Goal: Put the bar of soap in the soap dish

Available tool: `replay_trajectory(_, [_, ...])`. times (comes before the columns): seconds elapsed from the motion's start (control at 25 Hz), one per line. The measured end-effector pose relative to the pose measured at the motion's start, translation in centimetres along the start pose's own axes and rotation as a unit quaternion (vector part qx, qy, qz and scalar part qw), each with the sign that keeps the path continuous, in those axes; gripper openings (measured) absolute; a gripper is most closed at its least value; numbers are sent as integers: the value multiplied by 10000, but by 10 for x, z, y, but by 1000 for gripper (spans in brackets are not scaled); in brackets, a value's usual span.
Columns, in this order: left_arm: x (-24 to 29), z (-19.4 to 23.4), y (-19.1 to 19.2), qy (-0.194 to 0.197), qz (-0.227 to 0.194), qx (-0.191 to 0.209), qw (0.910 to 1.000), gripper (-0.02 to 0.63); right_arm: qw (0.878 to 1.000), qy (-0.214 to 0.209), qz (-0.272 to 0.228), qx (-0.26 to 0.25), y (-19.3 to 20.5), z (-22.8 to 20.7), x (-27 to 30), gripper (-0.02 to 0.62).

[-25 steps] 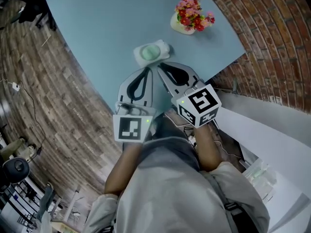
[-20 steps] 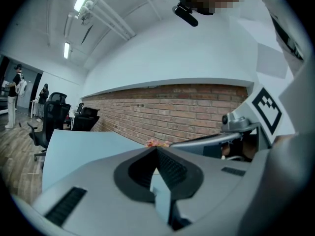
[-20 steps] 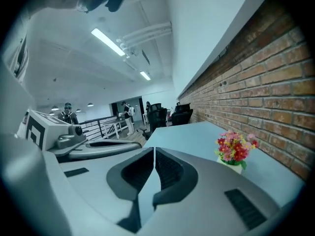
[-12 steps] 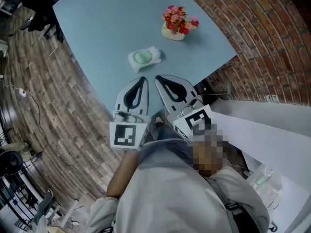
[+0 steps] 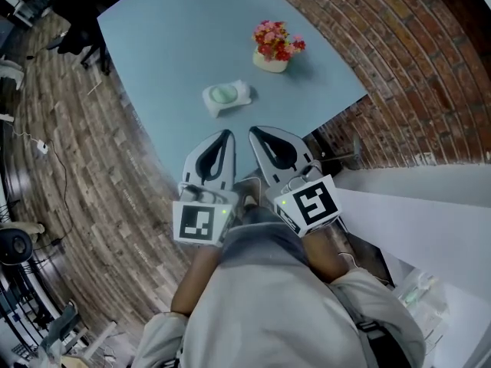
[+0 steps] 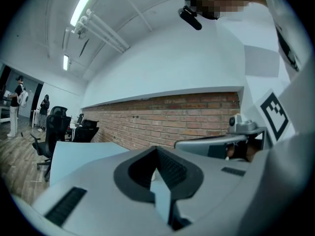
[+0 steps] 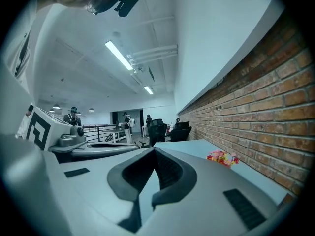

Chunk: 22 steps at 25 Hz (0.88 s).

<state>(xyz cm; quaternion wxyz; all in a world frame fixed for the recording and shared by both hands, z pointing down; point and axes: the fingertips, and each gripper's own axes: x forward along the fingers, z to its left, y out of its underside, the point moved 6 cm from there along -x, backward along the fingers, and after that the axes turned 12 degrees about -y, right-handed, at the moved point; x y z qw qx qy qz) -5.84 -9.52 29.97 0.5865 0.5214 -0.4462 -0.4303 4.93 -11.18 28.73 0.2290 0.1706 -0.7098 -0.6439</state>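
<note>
One pale blue table across the upper half of the head view, flanked by wood-plank floor at left and brick wall at right. Two grippers side by side at frame centre, tips over the near part of the table: left gripper and right gripper, each with jaws drawn together tip to tip and nothing clamped between. One pot of red and pink flowers at upper centre-right, near the table edge on the brick-wall side, well apart from both grippers. One soap dish, white, on the table just above the gripper tips in the frame, apart from them, with nothing in between. One bar of soap, pale green and oval, lying flat inside the dish.
</note>
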Motion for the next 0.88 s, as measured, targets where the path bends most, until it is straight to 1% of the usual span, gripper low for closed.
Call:
replay_trajectory(0.28, [-12, -16, -4, 16, 16, 3, 10000, 3, 10000, 15, 2, 19, 0, 5, -13, 12])
replay_trajectory(0.48, [-13, -18, -3, -7, 26, -10, 10000, 3, 10000, 39, -8, 30, 0, 6, -18, 12])
replay_trajectory(0.6, [-13, -17, 2, -32, -33, 75, 10000, 3, 10000, 75, -8, 46, 2, 6, -20, 12])
replay_trajectory(0.72, [-13, -21, -1, -15, -21, 112, 9999, 3, 10000, 88, 13, 41, 3, 5, -21, 12])
replay_trajectory(0.88, [-13, -24, -6, -4, -4, 47, 10000, 3, 10000, 64, 27, -4, 2, 5, -20, 12])
